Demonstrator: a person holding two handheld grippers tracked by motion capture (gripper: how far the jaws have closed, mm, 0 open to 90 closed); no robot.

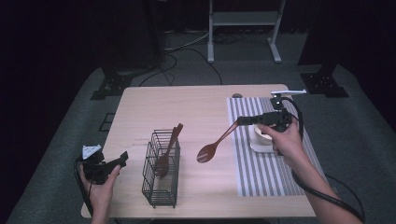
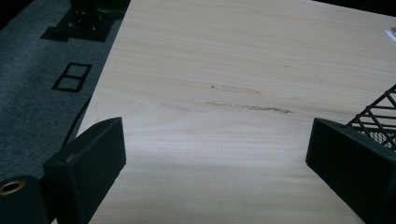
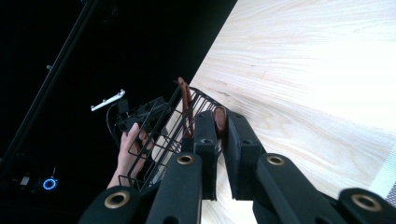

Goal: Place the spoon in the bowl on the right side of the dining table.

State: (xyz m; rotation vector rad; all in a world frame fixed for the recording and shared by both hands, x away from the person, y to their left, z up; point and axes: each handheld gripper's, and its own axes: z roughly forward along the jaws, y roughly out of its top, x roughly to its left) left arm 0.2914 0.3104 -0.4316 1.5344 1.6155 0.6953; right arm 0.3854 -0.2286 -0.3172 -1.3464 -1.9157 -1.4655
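My right gripper (image 1: 239, 122) is clamped tight on the tip of a wooden spoon (image 1: 215, 143), and the spoon hangs out long and low in the air, bowl end sagging toward the table (image 1: 196, 100) between the wire basket (image 1: 161, 170) and the striped mat (image 1: 261, 158). That's the worry right there: I'm pinching only the very end of the handle, so all that length is leverage, and the spoon may well swivel between my pads or slip out if I swing it fast. In the right gripper view the handle tip (image 3: 219, 121) barely pokes past my pads, so there's not much bite to spare. The basket is narrow and already has another spoon (image 1: 167, 154) leaning in it, handle sticking up over the rim; coming in at this slant, my bowl end could knock that handle or catch on the wire top and tip the whole rack. I'd judge I need to lift and stand the spoon steeper first. Under my right hand (image 1: 286, 142) sits a white cup (image 1: 261, 137) on the mat, close enough to bump with my wrist. My left gripper (image 1: 122, 159) waits beside the basket, jaws wide and empty over bare wood, with the basket's mesh corner (image 2: 378, 116) just past one jaw, near enough to steady the rack
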